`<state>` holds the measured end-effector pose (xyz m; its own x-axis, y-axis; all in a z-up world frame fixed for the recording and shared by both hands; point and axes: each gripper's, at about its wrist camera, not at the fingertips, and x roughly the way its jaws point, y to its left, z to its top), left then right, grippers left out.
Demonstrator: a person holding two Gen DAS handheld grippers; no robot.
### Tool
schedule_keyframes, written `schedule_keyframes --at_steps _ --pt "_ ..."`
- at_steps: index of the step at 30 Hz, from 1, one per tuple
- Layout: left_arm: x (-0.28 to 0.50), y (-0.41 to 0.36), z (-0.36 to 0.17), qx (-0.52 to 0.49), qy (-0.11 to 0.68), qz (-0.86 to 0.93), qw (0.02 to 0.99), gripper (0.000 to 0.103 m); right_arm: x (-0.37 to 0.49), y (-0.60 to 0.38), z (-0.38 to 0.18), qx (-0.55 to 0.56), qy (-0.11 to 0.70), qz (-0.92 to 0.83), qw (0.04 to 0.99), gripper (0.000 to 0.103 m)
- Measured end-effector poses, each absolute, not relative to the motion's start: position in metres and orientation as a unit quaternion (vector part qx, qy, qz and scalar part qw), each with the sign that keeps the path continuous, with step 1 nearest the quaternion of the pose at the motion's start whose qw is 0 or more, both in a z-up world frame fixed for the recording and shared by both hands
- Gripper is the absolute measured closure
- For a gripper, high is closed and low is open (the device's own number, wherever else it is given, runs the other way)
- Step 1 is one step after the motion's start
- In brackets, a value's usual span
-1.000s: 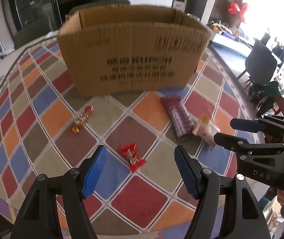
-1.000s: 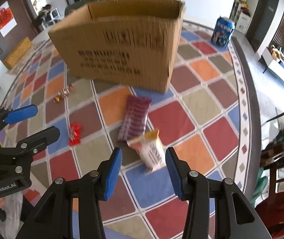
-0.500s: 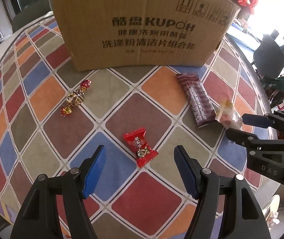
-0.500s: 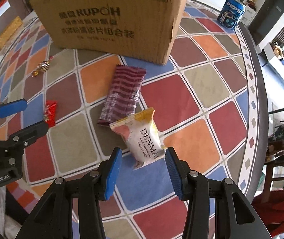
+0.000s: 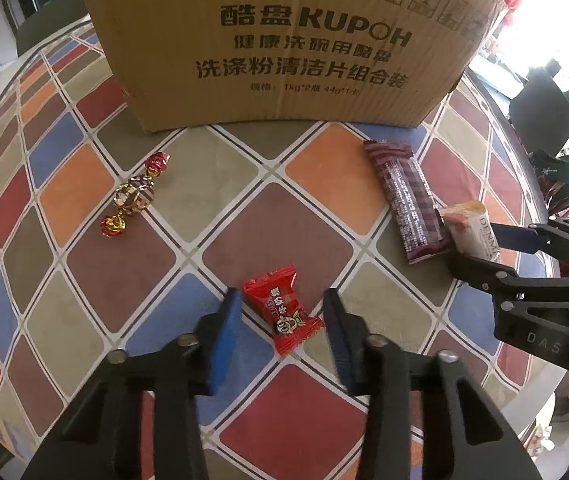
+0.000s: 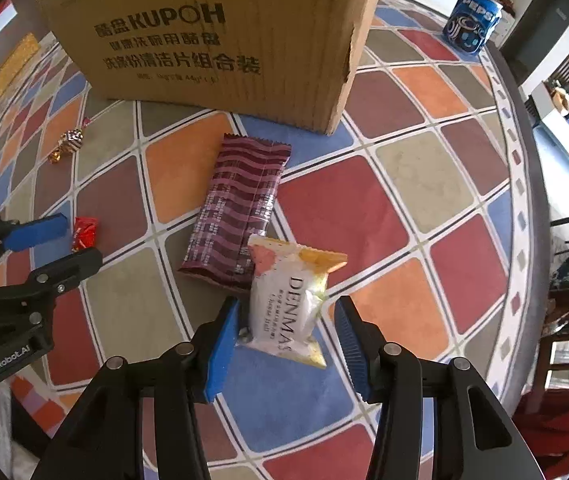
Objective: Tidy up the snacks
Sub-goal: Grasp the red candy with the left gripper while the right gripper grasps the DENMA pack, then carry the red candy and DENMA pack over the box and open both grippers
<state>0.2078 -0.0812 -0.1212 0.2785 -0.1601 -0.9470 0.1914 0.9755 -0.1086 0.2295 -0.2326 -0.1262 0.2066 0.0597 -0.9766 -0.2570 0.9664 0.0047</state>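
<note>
My left gripper (image 5: pixel 282 312) is open, low over the tablecloth, its blue pads on either side of a small red candy packet (image 5: pixel 280 310). My right gripper (image 6: pixel 288 324) is open around a white and gold DENMAS snack packet (image 6: pixel 288 300); its left pad touches the packet. A long maroon striped bar (image 6: pixel 240 208) lies just beyond, partly under the DENMAS packet. A gold and red twist-wrapped candy (image 5: pixel 134 198) lies to the left. The big cardboard box (image 5: pixel 284 44) stands behind them all.
A Pepsi can (image 6: pixel 474 26) stands at the far right of the table. The round table's edge (image 6: pixel 528 184) curves close on the right, with chairs beyond it. Each gripper shows in the other's view: the right gripper (image 5: pixel 480 252), the left gripper (image 6: pixel 60 240).
Both grippers have dropped lower and moved forward. The left jaws have narrowed around the red candy. The right jaws now straddle the DENMAS packet.
</note>
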Motion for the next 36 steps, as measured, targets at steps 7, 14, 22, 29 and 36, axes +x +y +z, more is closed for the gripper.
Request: schedule_keyframes --at_steps 7,14,22,29,36 --pt "0.206 -0.079 -0.124 0.003 0.590 -0.121 0.798 0.082 0.225 -0.234 -0.127 -0.046 0.619 0.103 0.777 0.069" --pt "0.200 -0.082 -0.114 0.003 0.577 -0.136 0.805 0.084 0.215 -0.235 -0.116 -0.028 0.600 0.094 0.794 0.070" --pt "0.192 -0.082 -0.084 -0.002 0.544 -0.154 0.825 0.084 0.205 -0.235 -0.095 0.000 0.579 0.103 0.809 0.071" --pt "0.187 -0.083 -0.060 -0.003 0.515 -0.164 0.841 0.084 0.200 -0.229 -0.075 0.013 0.551 0.111 0.827 0.071" --pt "0.186 -0.076 -0.037 -0.002 0.488 -0.169 0.856 0.084 0.199 -0.222 -0.055 0.021 0.526 0.115 0.843 0.071"
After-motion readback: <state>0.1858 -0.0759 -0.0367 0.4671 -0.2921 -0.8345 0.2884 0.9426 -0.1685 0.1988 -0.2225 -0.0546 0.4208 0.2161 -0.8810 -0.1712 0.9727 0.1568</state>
